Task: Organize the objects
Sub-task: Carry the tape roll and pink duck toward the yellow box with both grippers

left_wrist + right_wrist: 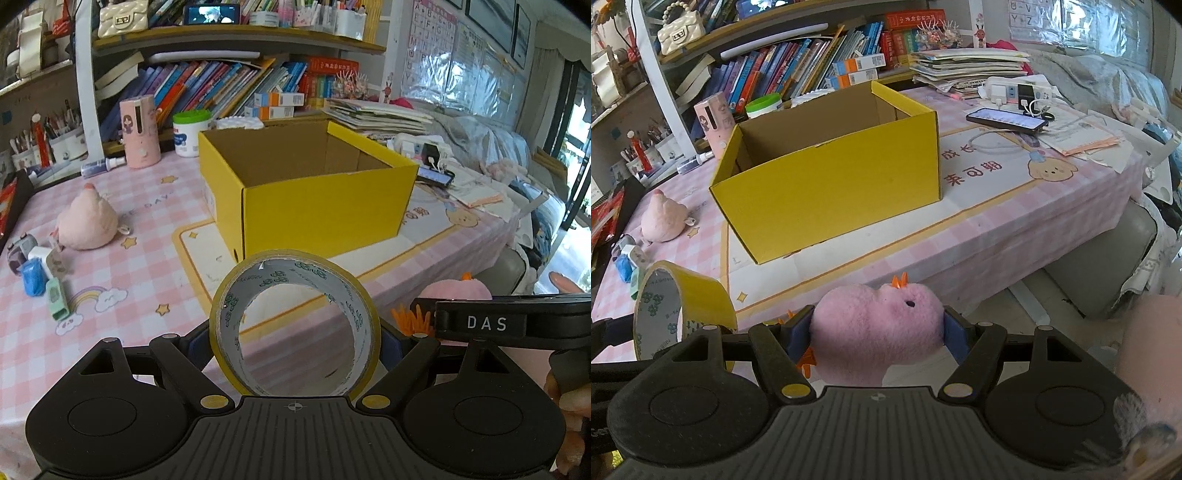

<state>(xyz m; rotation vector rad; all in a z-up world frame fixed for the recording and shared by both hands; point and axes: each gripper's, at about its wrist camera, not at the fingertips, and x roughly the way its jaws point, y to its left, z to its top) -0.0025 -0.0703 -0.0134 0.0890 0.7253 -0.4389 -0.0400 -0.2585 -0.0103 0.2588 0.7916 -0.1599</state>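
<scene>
The left gripper (294,332) is pinching a roll of yellowish packing tape (294,328) upright between its jaws, and the right gripper (877,328) is squeezing a pink plush chick (877,325) between its own jaws; both loads are hanging in the air at the near edge of the table (1015,221), in front of the open yellow cardboard box (827,173), which is sitting on the pink checked cloth and looking empty inside. The tape roll is being held only across its thin rim, so it is likely to be pivoting or slipping out if the hand is tilting on the way over the box wall, and it could be rolling off the near edge onto the floor. The plush is soft and compressing under the pads, so the grip is probably looser than it looks and the toy may be sagging free early. The two grippers are working just beside each other, so they are risking a bump over the box, and a low approach could be catching the near wall and shoving the light box back toward the phone (1006,120) and papers. A second pink plush chick (86,221) and some small stamps (37,269) are lying to the left, waiting their turn.
</scene>
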